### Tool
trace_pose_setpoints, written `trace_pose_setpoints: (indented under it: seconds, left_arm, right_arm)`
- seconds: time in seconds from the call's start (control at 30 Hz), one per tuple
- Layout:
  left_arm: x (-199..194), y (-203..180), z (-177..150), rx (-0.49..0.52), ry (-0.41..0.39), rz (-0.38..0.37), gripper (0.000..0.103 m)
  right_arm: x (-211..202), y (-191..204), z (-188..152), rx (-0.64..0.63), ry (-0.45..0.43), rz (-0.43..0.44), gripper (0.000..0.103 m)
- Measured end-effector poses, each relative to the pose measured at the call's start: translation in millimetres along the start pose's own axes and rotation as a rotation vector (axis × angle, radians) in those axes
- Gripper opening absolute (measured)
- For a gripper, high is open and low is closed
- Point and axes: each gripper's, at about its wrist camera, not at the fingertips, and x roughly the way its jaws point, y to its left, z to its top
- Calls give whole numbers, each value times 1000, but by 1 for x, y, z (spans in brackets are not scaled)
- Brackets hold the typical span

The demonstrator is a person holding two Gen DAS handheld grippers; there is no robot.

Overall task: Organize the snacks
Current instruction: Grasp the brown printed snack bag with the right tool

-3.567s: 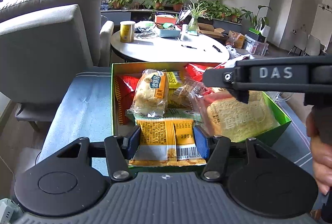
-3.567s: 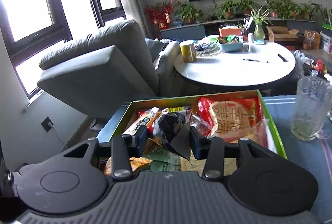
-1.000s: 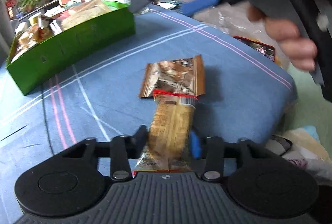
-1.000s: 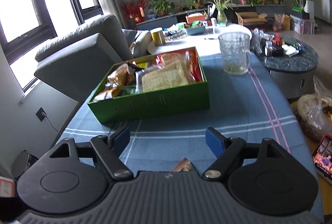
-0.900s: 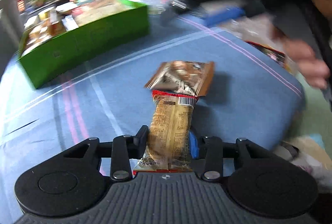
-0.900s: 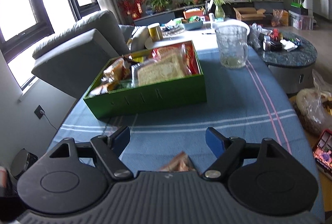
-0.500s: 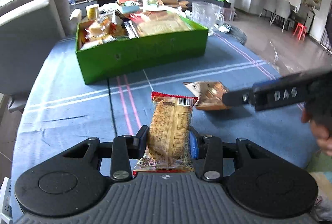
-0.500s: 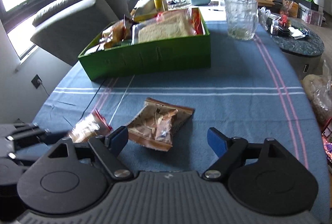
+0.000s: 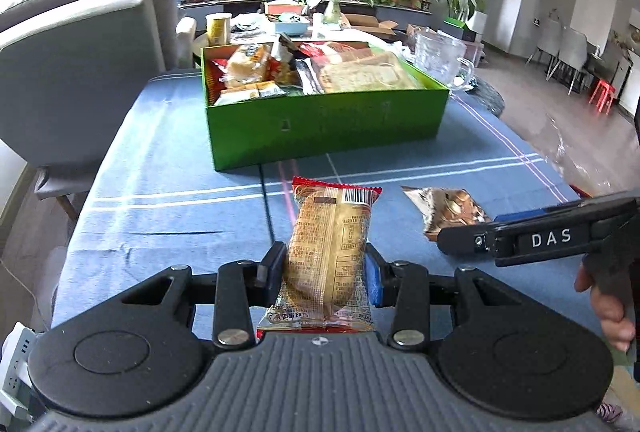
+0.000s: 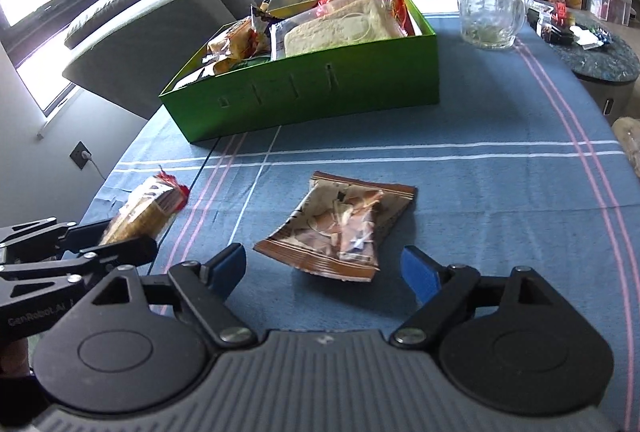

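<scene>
1. The left gripper pinches a red-edged cake packet at mid-length, its barcode end pointing toward the green snack box across the blue striped tablecloth.
2. The right gripper hangs with jaws spread wide and nothing between them, just short of a brown snack pouch lying flat on the cloth.
3. The step in hand looks like gathering loose snacks; the next move probably calls for the right jaws to drop astride the pouch's near edge and close.
4. Open cloth lies between pouch and box — clear room to travel; a glass mug stands beside the box's far corner, and the table edge runs near on the right.
</scene>
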Motion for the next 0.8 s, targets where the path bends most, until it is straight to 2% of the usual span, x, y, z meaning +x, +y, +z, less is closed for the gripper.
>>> trace_pose_setpoints:
  seconds: [0.17,0.43,0.67,0.8]
  left_arm:
    - [2,6,-1,-16,2,1,37]
    - [3,13,-3,-31,2,-5,37]
    - [5,17,-4,-47,5,-2,37]
    - [7,18,-4,-50,10,-1,37]
  right_arm:
    - [10,4,3,37,15,8,77]
    - [28,16,15,74,8,-52,78]
    - [37,26,18,19,-24,-108,78]
    - [36,23,17,22,-38,-98,78]
